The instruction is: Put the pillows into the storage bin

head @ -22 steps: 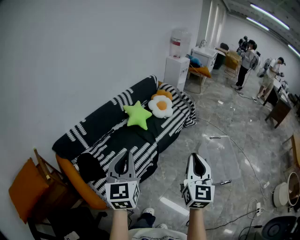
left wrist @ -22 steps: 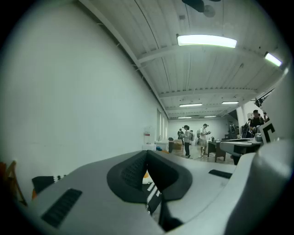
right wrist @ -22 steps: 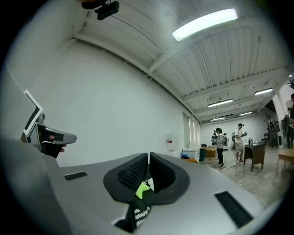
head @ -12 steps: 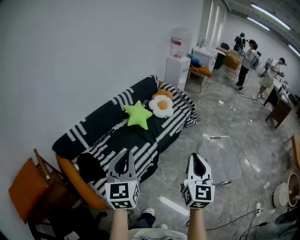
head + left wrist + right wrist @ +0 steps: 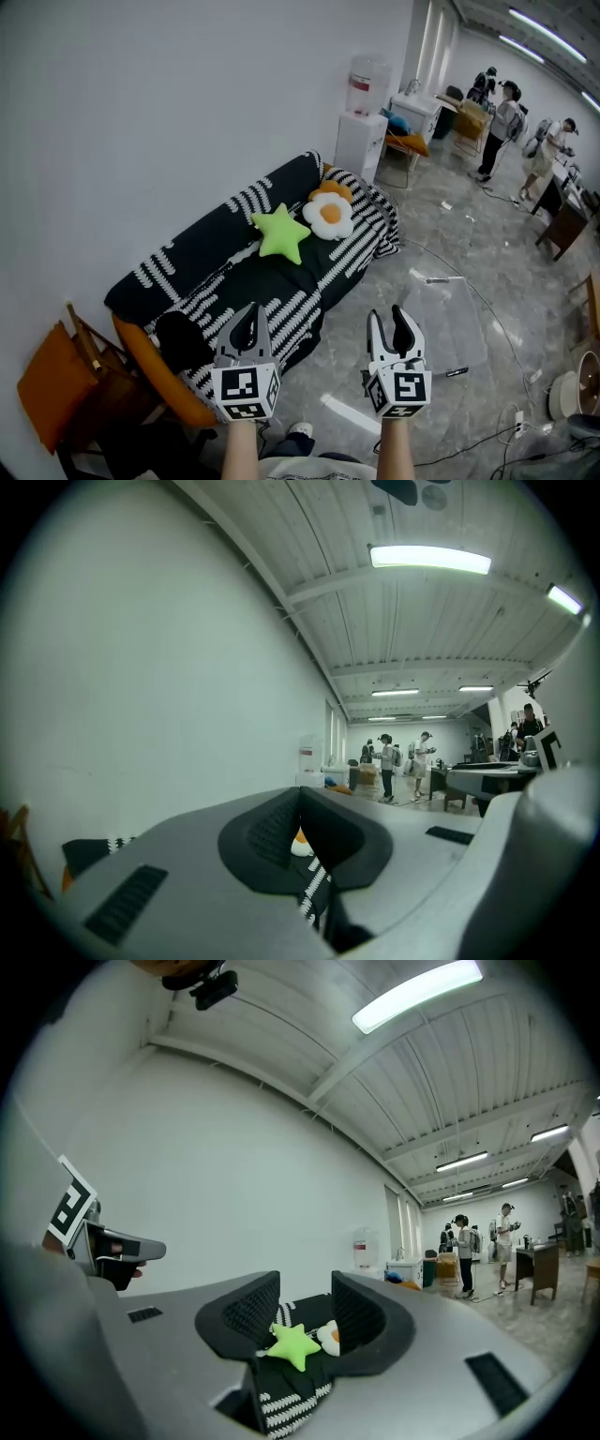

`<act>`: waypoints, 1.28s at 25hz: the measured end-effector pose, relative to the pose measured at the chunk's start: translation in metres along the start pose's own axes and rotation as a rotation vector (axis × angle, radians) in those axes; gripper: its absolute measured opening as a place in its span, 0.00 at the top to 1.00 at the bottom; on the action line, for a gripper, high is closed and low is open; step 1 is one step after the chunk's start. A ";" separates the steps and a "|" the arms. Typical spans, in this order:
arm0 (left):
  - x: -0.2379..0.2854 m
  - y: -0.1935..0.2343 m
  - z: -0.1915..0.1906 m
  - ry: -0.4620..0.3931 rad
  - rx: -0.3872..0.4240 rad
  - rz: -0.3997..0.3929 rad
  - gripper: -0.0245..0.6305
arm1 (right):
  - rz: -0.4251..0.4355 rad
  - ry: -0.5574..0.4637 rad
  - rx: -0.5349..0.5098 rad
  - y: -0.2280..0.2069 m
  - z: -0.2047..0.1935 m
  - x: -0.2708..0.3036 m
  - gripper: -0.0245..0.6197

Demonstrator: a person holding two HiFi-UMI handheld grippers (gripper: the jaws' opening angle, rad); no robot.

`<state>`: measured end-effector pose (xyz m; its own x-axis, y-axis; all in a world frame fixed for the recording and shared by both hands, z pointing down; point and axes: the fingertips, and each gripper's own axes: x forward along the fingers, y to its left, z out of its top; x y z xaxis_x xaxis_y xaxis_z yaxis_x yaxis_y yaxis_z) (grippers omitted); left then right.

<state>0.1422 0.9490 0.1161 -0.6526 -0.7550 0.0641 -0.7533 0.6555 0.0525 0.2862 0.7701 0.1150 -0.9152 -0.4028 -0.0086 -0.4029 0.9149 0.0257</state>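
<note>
- Green plush marks the nearer target: the star pillow (image 5: 281, 233) lies flat on the seat of the black-and-white striped sofa (image 5: 211, 246), with the fried-egg pillow (image 5: 329, 215) just beside it towards the far armrest and an orange cushion (image 5: 335, 190) tucked behind the egg.
- Neither pillow has been touched, and both sit well apart from the grippers, so the task looks to be at its very start.
- The right gripper (image 5: 388, 316) is held level with its jaws partly apart and nothing between the pads. Its own view frames the star and the egg in the gap, which suggests it is being aimed for a first grab.
- The left gripper (image 5: 248, 311) is also level, with its pads closed together on nothing. It seems to be held idle while the right one leads.
- A clear plastic container (image 5: 448, 314) rests on the grey floor to the right of the sofa. It is probably the storage bin, though its transparency makes its shape hard to read.
- Placed there, it would be only a short carry from the sofa.
- Both pillows are soft, so a pinch at a star point or an edge should hold.
</note>
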 end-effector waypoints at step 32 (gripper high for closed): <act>0.300 0.040 -0.007 0.037 -0.035 0.244 0.94 | 0.272 0.031 -0.008 -0.097 -0.025 0.341 0.62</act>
<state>-0.0828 0.7490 0.1445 -0.8111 -0.5734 0.1156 -0.5699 0.8192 0.0650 0.0128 0.5432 0.1344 -0.9893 -0.1429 0.0304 -0.1420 0.9894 0.0308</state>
